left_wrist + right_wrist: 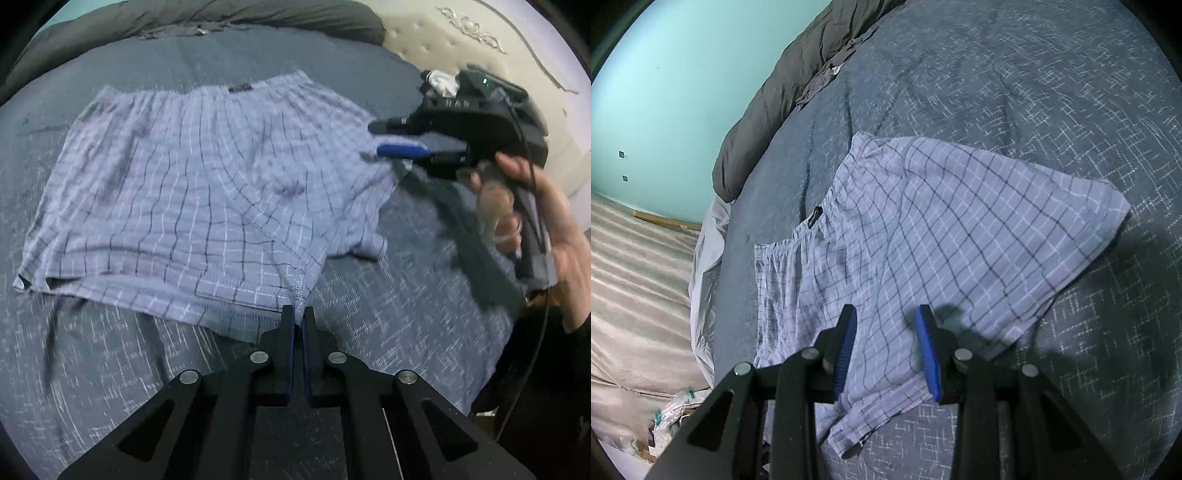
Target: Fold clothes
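left gripper (298, 321): black angular arms, blue-faced pads, round silver screw heads | right gripper (886, 325): black frame, ribbed blue pads, silver screws; from the left wrist view a boxy black body with a small green light and thin black cable | hand (532, 206): dark sleeve at the wrist

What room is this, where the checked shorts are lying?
Most likely a bedroom: the checked shorts lie on a bed's grey patterned cover, with a tufted cream headboard behind and a rolled dark duvet alongside.
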Demonstrator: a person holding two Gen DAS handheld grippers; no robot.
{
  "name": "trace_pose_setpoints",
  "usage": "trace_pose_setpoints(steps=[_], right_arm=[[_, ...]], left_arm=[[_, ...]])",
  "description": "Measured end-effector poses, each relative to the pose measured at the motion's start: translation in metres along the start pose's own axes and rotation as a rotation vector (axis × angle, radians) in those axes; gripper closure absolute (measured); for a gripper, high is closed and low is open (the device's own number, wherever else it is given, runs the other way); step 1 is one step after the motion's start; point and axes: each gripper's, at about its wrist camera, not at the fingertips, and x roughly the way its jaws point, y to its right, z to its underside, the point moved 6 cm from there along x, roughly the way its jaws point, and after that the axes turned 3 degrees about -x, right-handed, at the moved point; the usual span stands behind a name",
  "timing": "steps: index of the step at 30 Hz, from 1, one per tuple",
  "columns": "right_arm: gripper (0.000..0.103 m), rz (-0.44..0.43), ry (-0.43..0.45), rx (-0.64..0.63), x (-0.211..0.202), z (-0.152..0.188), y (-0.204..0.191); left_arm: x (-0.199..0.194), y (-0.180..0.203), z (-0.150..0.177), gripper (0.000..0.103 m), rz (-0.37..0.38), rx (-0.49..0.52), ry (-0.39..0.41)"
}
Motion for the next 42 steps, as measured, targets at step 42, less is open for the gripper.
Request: trace_pose_setpoints(steps=[42], right_arm=[[0.070,0.012,0.016,0.019,-0.003,-0.009,0.011]], left_arm=[[-0.047,-0.242,-0.083,0.102,-0.246,-0.464,0.261]])
